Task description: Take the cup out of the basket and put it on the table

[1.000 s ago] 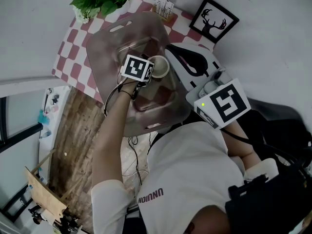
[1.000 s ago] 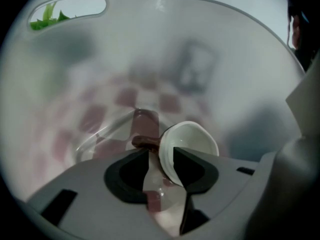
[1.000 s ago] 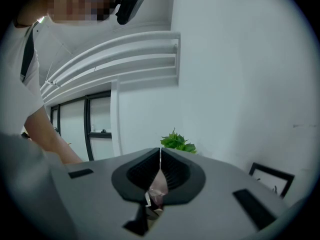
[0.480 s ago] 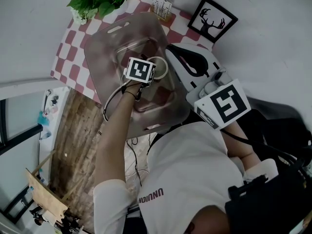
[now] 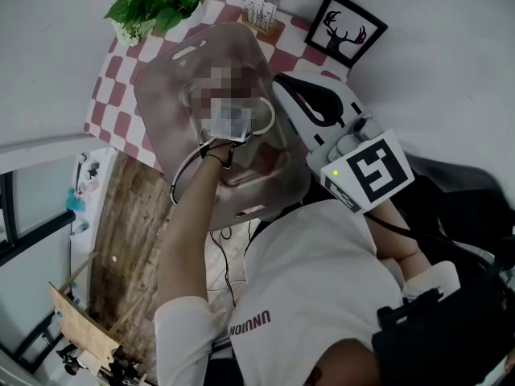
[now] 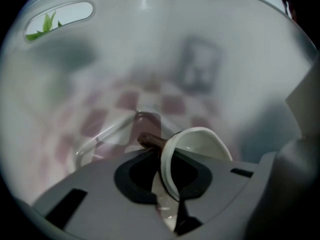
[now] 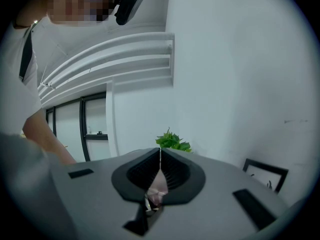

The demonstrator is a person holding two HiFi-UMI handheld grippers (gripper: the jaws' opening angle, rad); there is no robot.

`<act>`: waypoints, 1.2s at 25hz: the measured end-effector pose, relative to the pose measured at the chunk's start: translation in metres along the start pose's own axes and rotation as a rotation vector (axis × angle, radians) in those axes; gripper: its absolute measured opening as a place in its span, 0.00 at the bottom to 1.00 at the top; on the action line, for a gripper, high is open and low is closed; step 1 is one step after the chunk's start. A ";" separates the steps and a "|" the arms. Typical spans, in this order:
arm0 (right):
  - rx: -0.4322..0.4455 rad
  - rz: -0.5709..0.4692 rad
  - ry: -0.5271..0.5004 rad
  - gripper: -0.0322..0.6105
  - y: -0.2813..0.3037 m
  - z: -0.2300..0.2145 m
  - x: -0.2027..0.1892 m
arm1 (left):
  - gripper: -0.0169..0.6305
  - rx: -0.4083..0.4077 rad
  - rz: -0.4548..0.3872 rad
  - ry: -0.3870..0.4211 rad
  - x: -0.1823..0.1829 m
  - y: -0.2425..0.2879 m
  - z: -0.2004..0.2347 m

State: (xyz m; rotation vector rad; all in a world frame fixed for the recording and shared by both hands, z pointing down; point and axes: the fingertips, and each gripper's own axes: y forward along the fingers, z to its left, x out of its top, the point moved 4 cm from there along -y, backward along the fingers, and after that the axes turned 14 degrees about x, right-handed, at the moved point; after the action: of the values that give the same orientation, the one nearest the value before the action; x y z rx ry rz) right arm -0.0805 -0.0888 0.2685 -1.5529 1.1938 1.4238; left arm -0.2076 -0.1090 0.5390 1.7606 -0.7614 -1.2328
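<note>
Left gripper view: the left gripper [image 6: 167,170] is down inside the basket [image 6: 150,44]. Its jaws have just been closing, and now they pinch the thin wall of the cup [image 6: 200,144] right at the rim. The cup is tipped a bit and hasn't left the basket yet. There's a brown bit [image 6: 150,140] touching the rim, can't tell what it is.

For the lift, a rim pinch probably lets the cup swing. So it looks best to keep the squeeze firm, come straight up until it's over the basket wall, and only then head sideways.

Right gripper view: the right gripper [image 7: 160,154] has its jaws pressed together on nothing and points out level at the wall, well away from the action.

Head view: the basket sits on the checkered table [image 5: 113,95], and there's bare cloth beside it for a landing spot.

Count: one cup, one basket, two grippers, one plant [image 5: 153,2], one framed deer picture [image 5: 348,29].
</note>
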 end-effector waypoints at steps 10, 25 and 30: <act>-0.007 -0.006 0.007 0.08 -0.004 0.001 0.001 | 0.11 0.013 -0.023 0.009 -0.002 -0.010 0.003; -0.011 -0.023 -0.002 0.08 -0.007 0.008 0.004 | 0.11 0.036 -0.166 0.034 0.012 -0.054 0.011; -0.024 -0.027 -0.007 0.08 -0.011 0.009 0.005 | 0.11 0.031 -0.197 0.022 0.014 -0.071 0.009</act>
State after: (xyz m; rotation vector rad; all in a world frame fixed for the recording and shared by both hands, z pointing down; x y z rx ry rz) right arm -0.0737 -0.0773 0.2613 -1.5731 1.1517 1.4296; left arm -0.2108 -0.0903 0.4691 1.9071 -0.6084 -1.3344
